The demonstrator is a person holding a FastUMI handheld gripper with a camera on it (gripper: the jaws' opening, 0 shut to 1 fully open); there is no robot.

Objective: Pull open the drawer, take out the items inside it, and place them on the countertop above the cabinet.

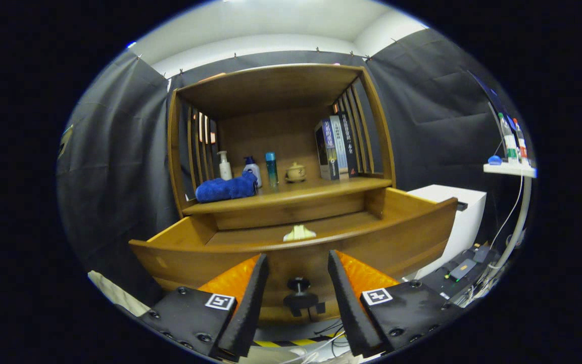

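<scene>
Wooden cabinet (276, 151), drawer (296, 242) out, tool (298, 265) open around knob (299, 298).

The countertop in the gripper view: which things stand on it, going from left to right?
blue towel → white pump bottle → white bottle with blue cap → teal bottle → small lidded pot → books. The fingers are open, around the drawer knob.

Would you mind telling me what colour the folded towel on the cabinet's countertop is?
Deep blue; the towel shows best in the gripper view, beyond the open tongs.
</scene>
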